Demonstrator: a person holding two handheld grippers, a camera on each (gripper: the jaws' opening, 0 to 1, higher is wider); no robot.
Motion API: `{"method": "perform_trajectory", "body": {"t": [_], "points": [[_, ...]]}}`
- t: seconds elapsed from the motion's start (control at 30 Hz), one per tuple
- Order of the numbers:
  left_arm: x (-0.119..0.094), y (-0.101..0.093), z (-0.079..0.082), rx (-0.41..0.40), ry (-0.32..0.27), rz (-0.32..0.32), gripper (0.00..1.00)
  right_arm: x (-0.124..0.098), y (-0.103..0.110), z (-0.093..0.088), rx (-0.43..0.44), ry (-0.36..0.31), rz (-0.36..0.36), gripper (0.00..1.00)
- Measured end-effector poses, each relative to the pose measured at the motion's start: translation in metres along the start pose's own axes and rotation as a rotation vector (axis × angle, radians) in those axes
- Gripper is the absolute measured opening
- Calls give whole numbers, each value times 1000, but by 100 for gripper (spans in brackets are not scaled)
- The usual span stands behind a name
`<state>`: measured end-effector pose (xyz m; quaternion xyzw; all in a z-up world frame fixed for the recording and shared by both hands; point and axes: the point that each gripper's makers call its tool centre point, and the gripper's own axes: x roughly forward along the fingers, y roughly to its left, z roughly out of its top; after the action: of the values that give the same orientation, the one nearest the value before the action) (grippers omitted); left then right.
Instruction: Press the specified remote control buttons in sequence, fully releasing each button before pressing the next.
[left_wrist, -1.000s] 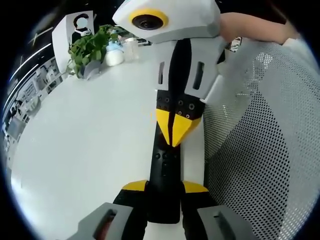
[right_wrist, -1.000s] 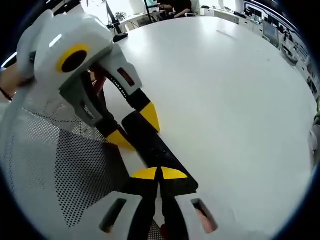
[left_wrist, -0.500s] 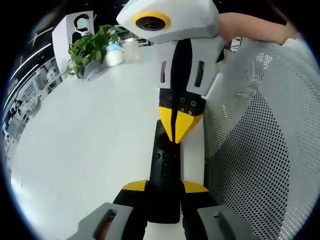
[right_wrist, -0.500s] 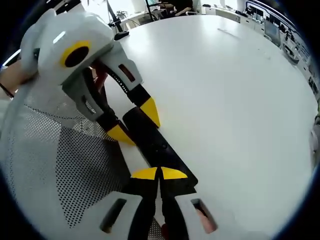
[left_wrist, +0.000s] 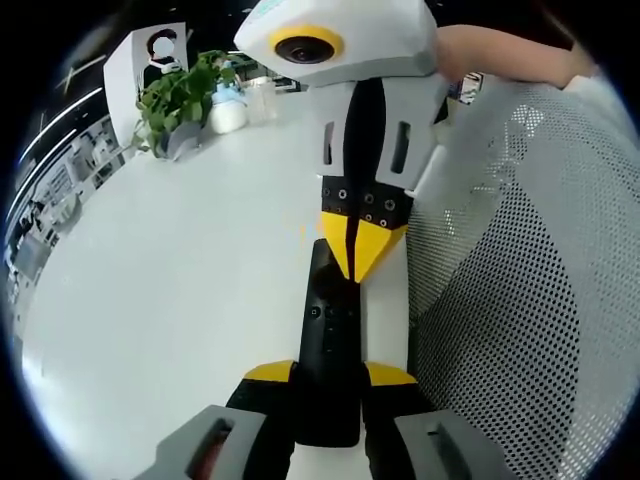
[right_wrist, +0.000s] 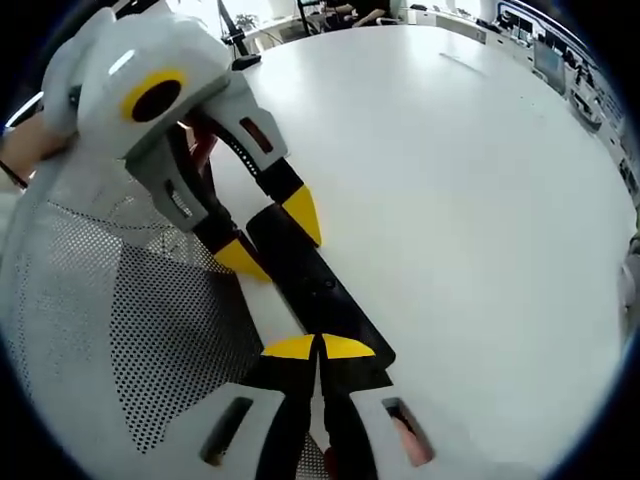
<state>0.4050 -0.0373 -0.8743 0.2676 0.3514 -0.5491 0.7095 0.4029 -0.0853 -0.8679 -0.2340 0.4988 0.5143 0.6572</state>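
On the far left of the left gripper view sits one potted plant (left_wrist: 178, 92) with one white sign (left_wrist: 150, 52) behind it, both at the back of the white table (left_wrist: 170, 270) and well apart from the action.

Moving to the centre, we've got one black remote (left_wrist: 325, 330) lying on the table and pointing away from us. The left gripper (left_wrist: 328, 373) is clamped on its near end, one yellow tip on each side.

From the top comes the right gripper (left_wrist: 355, 250), its yellow tips pressed together into one point over the remote's upper part.

What's changed: vs a sec ago that point has crept a touch up and back along the remote, so a bit more of the button area shows below it. We read that as a release after a press, or a shift to the next btn. We can't tell if the tips are touching the remote right now.

In the right gripper view it's the same pair. The right gripper (right_wrist: 318, 347) has its tips together over the remote (right_wrist: 315, 290), and the left gripper (right_wrist: 272, 238) grips the far end.

On the right is one perforated mesh chair (left_wrist: 520, 300), just beside the remote.

Count: 2 grippers, 1 remote, 1 plant, 1 sign, 1 chair. The remote is in plain sight, so visibility is OK.
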Motion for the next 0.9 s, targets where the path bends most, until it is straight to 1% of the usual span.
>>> {"method": "perform_trajectory", "body": {"t": [0.3,0.5,0.57,0.63,0.7,0.9], "points": [[0,-1,0,1,1,0,25,0,1,0,11,14,-2,0],[0,-1,0,0,0,0,25,1,1,0,10,22,-16,0],[0,-1,0,-2,1,3,24,1,1,1,31,32,-20,0],[0,-2,1,4,5,2,24,1,0,1,95,38,-14,0],[0,-3,1,26,6,-4,24,1,0,0,129,42,3,0],[1,-6,1,28,5,-16,24,2,1,-1,129,39,7,0]]}}
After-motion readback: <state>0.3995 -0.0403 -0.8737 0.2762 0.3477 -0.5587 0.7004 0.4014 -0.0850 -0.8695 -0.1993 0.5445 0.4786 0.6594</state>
